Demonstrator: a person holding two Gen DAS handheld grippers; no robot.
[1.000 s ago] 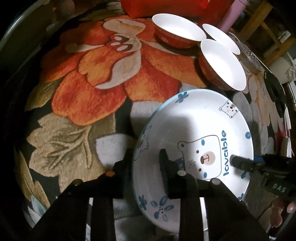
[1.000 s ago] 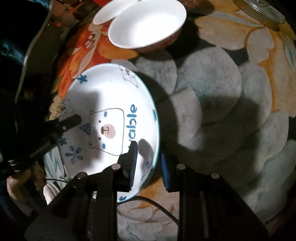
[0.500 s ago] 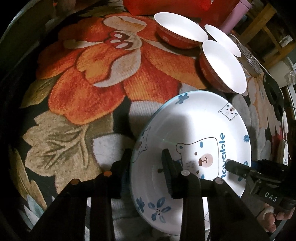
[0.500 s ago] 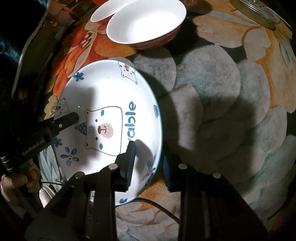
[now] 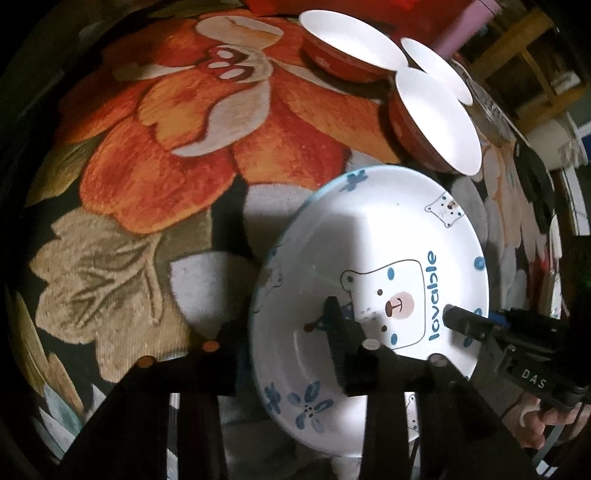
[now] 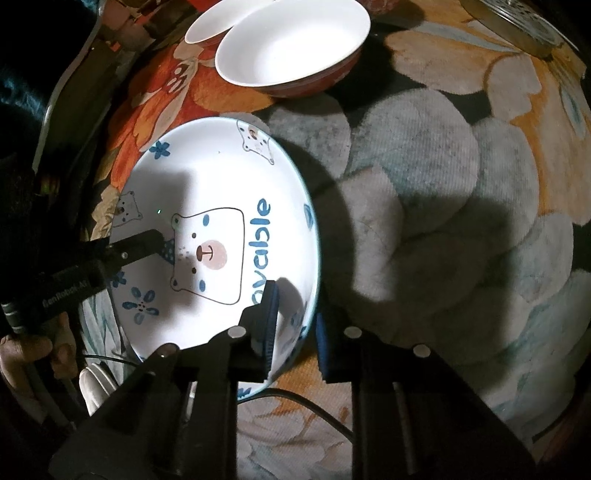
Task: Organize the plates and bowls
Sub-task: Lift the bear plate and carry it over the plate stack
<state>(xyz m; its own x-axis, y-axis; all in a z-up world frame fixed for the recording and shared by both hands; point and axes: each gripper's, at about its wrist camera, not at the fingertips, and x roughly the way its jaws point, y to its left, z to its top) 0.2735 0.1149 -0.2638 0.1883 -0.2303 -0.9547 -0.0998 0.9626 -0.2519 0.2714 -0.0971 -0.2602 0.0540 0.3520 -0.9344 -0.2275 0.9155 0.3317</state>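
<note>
Bear plate sits over the flowered cloth, both grippers on it at once. L gripper straddles the plate's left rim: one finger inside the well by the bear print, the other outside under the edge, pinching the rim. R gripper does the same on the opposite rim, one pad inside near the "lovable" text, one outside; the rim sits between them, though whether both pads press it I can't tell for sure. Two-sided hold prob. because the plate is wide and shallow, so a single pinch at one edge would let it tip. Plate looks tilted, left edge higher, so likely off the cloth or partly so.

Count: 1 printed plate. Beyond the plate's far rim, 3 white-inside bowls: red bowl nearest, almost touching the plate rim; second red bowl further back; third between them, only its white inside shows. Metal lid sits well right of the plate.
</note>
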